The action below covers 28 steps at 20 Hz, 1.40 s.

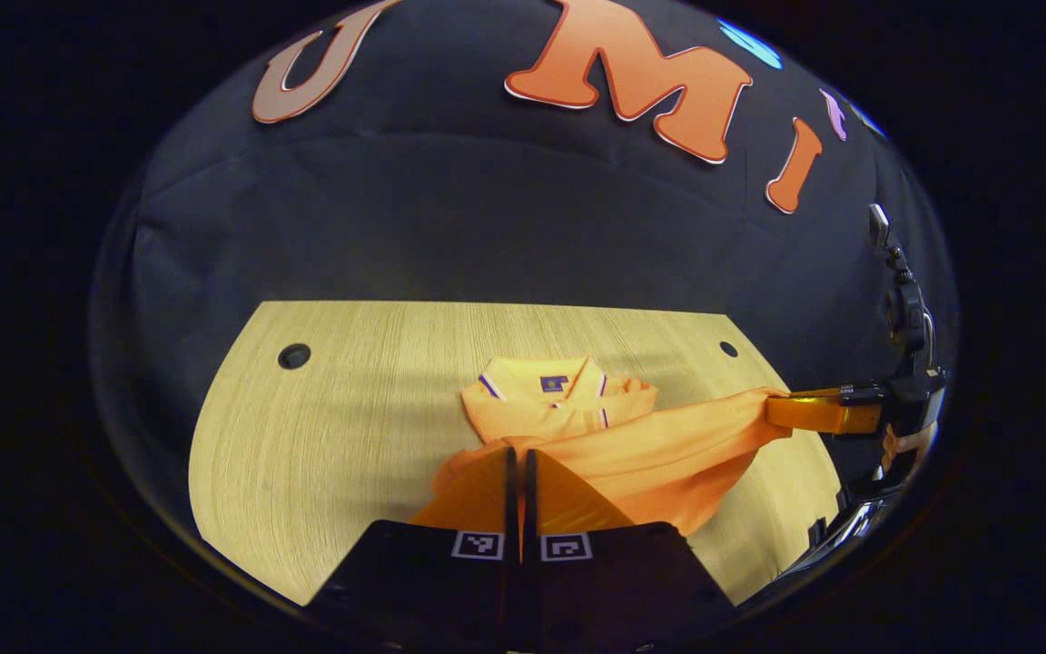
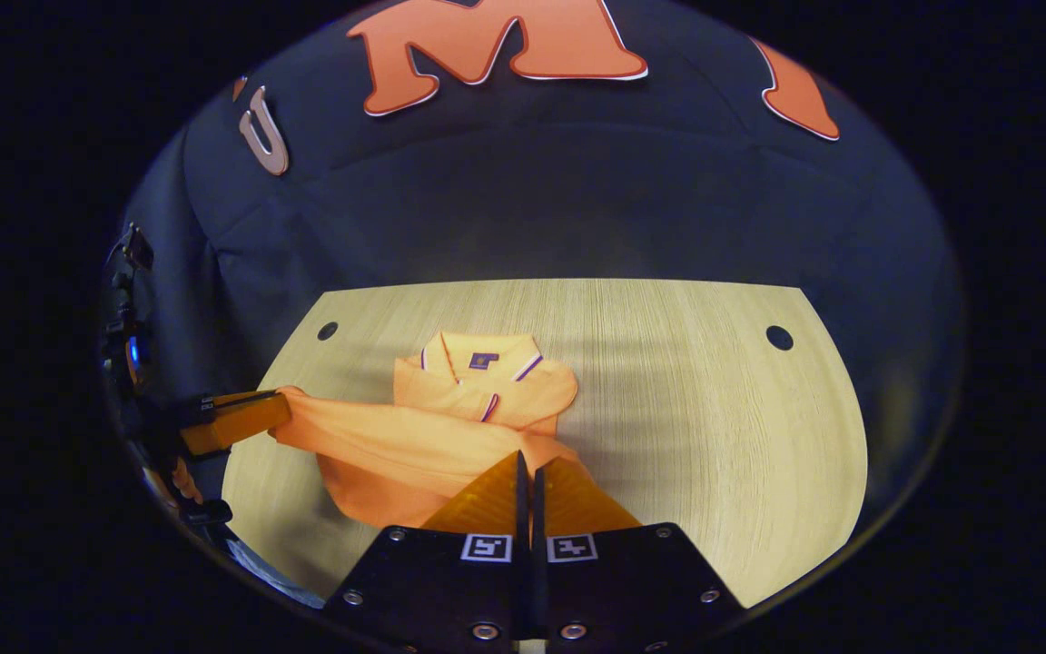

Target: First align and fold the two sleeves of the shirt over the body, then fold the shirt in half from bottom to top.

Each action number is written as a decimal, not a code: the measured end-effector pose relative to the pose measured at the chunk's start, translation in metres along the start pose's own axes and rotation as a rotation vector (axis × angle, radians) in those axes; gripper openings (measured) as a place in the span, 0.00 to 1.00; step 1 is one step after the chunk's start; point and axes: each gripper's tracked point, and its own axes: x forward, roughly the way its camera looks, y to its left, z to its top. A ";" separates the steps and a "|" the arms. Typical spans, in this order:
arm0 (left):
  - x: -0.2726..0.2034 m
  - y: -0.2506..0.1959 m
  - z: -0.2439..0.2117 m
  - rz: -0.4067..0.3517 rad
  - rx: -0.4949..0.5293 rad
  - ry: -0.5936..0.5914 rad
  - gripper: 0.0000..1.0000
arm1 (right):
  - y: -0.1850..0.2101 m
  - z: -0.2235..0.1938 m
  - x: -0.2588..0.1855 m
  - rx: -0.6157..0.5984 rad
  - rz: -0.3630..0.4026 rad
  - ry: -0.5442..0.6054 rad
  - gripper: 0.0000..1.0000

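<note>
Left gripper view: shirt [image 1: 577, 427] lies mid-table [image 1: 323, 436], collar far side, hem lifted. Left gripper [image 1: 519, 454] and right gripper [image 1: 782, 411] are each clamped on hem fabric. Bottom-to-top fold judged underway; hem is to be carried level toward the collar [image 2: 479, 361].
</note>
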 end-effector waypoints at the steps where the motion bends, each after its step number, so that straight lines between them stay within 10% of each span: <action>1: 0.011 0.005 0.008 0.009 0.006 -0.004 0.01 | -0.002 0.007 0.011 0.002 -0.005 -0.002 0.00; 13: 0.118 0.052 0.002 0.108 0.020 0.083 0.01 | -0.027 0.015 0.136 0.022 -0.104 0.031 0.03; 15: 0.127 0.064 0.001 0.142 0.028 0.077 0.06 | -0.033 0.013 0.144 0.013 -0.133 0.032 0.19; 16: 0.125 0.065 0.001 0.149 0.021 0.071 0.14 | -0.031 0.011 0.142 0.020 -0.131 0.042 0.39; 19: 0.120 0.072 0.005 0.180 0.003 0.049 1.00 | -0.029 0.016 0.136 0.032 -0.122 0.014 1.00; 28: 0.043 0.052 0.090 0.254 0.117 -0.204 0.98 | -0.021 0.072 0.052 -0.009 -0.099 -0.213 1.00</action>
